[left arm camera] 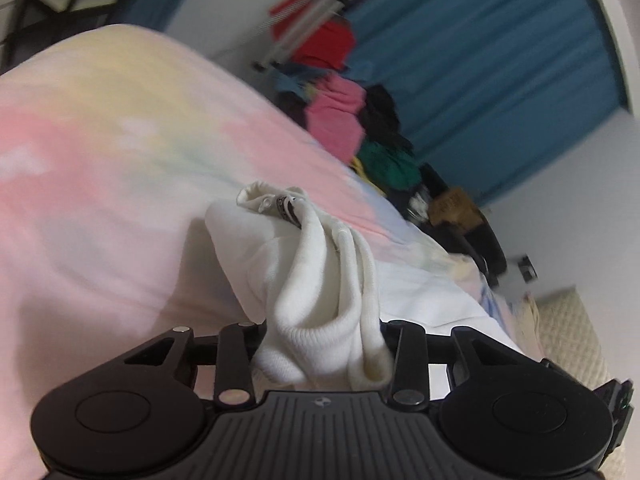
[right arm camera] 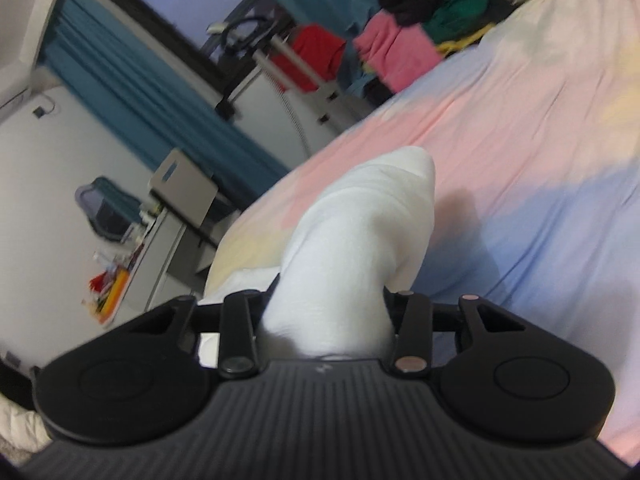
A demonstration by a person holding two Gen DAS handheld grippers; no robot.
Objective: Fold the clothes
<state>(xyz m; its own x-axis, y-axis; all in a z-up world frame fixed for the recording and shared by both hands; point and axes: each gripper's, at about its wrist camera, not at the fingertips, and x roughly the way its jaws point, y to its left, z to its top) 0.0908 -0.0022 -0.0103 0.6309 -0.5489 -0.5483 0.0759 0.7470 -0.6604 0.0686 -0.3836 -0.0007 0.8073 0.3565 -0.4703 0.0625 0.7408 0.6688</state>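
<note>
A white garment (left arm camera: 316,280) with a ribbed collar or hem is bunched up and held in my left gripper (left arm camera: 322,344), which is shut on it; its fingers are hidden by the cloth. The garment trails onto the pastel tie-dye bed sheet (left arm camera: 100,160). In the right wrist view, my right gripper (right arm camera: 326,320) is shut on another part of the white garment (right arm camera: 360,232), which rises as a smooth fold above the bed sheet (right arm camera: 520,160). Both views are tilted and blurred.
A pile of coloured clothes (left arm camera: 352,120) lies at the far edge of the bed, also in the right wrist view (right arm camera: 400,52). Teal curtains (left arm camera: 500,80), a window (right arm camera: 192,0), a small desk with clutter (right arm camera: 120,280) and a beige rug (left arm camera: 572,328) surround the bed.
</note>
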